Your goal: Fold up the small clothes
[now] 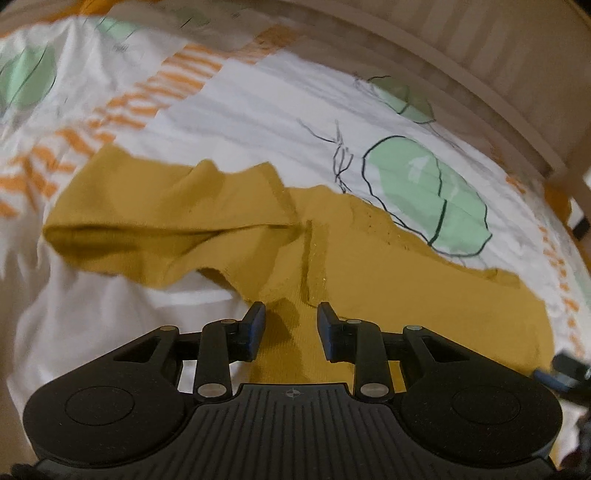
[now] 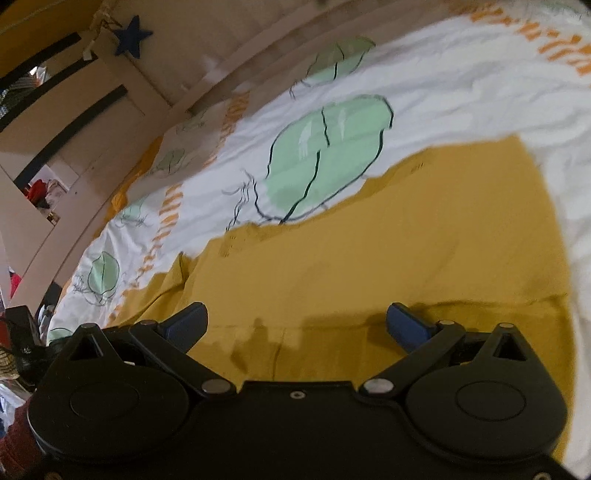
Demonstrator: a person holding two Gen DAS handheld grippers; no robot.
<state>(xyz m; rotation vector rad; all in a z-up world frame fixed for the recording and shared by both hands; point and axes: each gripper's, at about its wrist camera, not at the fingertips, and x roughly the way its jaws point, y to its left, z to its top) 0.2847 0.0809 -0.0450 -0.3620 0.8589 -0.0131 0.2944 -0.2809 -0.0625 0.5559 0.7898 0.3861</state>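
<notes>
Left gripper [image 1: 291,314]: jaws parted with a narrow gap, blue pads either side of a raised ridge of cloth; whether they touch it is hard to tell through the blur.
Right gripper [image 2: 295,317]: jaws spread wide, holding nothing, hovering over flat cloth.
Mustard garment [image 1: 332,251]: lies spread on the bedcover [image 1: 258,122], white with green leaf shapes and orange stripes.
Left wrist view only: a crumpled sleeve [image 1: 140,221] reaching out to the left, and the other gripper's blue tip at the right edge.
Right wrist view only: the garment's broad smooth panel [image 2: 406,236], a wooden bed rail [image 2: 229,74] behind, a dark blue star [image 2: 131,35] hanging beyond it, and shelves with clutter at far left.
</notes>
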